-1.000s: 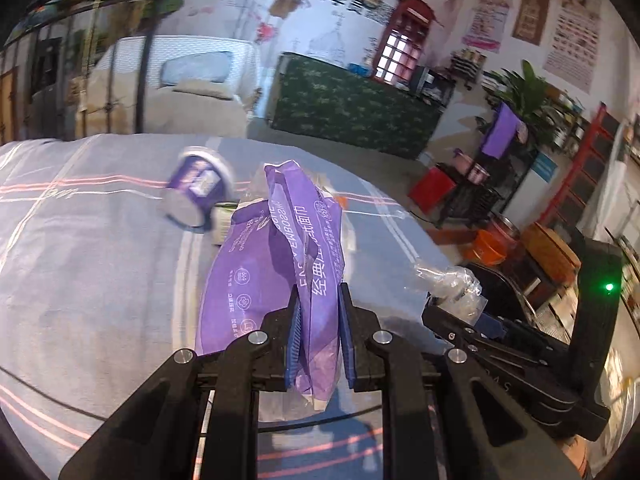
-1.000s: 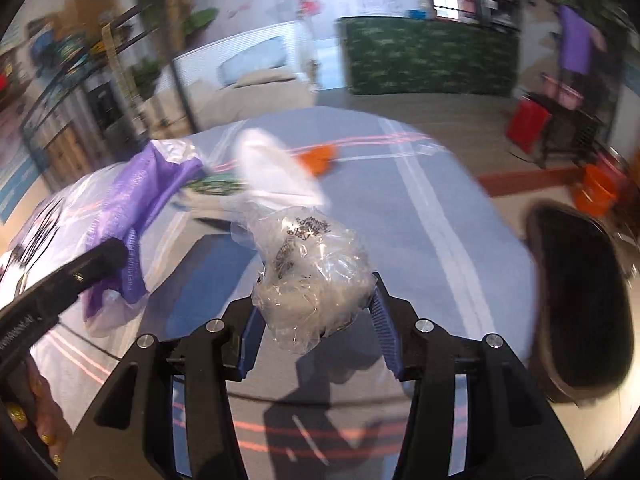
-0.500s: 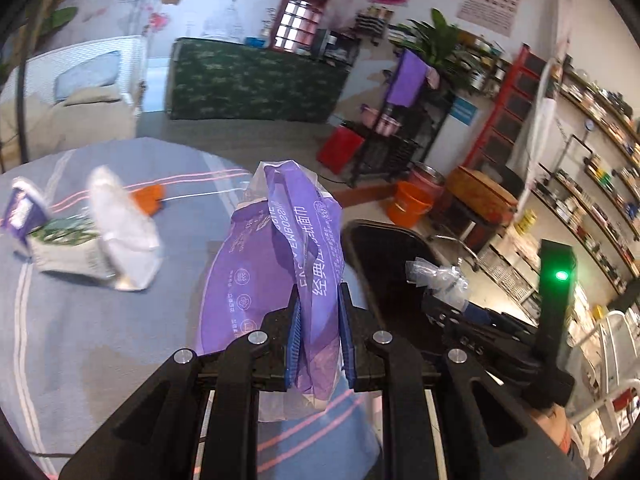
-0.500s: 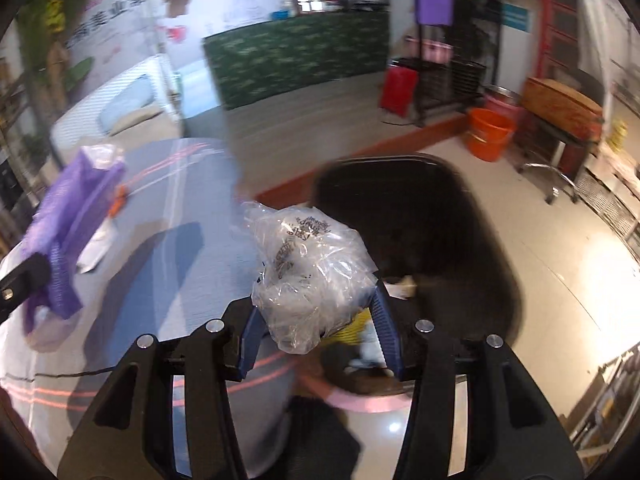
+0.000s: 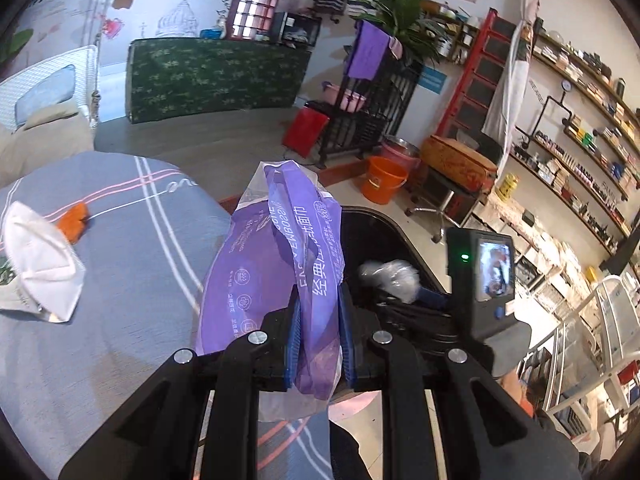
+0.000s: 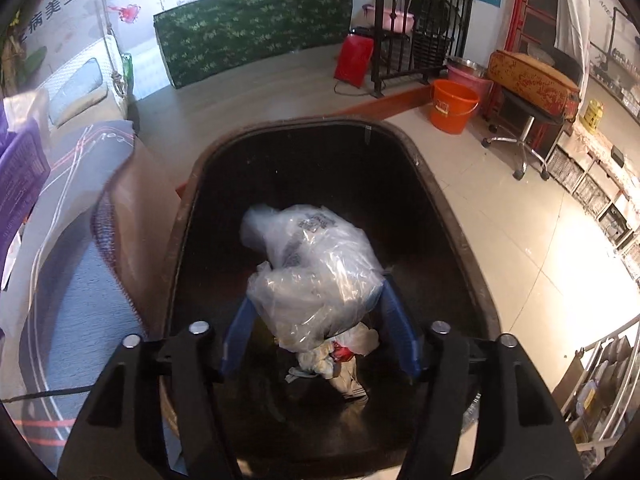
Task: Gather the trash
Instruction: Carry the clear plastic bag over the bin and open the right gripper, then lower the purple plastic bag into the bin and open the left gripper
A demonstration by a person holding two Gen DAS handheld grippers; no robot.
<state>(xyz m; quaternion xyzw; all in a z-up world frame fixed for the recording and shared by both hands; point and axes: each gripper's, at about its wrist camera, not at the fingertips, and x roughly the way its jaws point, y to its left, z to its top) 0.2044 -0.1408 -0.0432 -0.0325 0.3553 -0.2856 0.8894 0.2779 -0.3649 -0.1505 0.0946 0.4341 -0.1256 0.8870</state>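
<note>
The right tongs (image 6: 320, 320) hang over the black bin (image 6: 460, 224) with their jaws opening; the clear bag (image 6: 316, 268) is between the blue pads and appears to touch them lightly or not at all, so it looks to be at the point of dropping. The left tongs (image 5: 318, 340) are clenched on the purple wrapper (image 5: 280, 264), which stands up out of the jaws above the edge of the grey striped table (image 5: 132, 240), beside the bin. The step in hand, as I judge it, is the drop of the clear bag; next the right tongs need only clear away, and the left tongs must carry the purple wrapper over the bin mouth and then let go, low enough that the light film does not drift onto the floor. Counted: two tongs, one bin, one clear bag, one purple wrapper. In the bin bottom lies a small heap of crumpled scraps (image 6: 340, 356), too jumbled to count. On the table there remain one white mask (image 5: 40, 264) and one orange scrap (image 5: 74, 222); a partly hidden packet lies under the mask at the picture edge.
</note>
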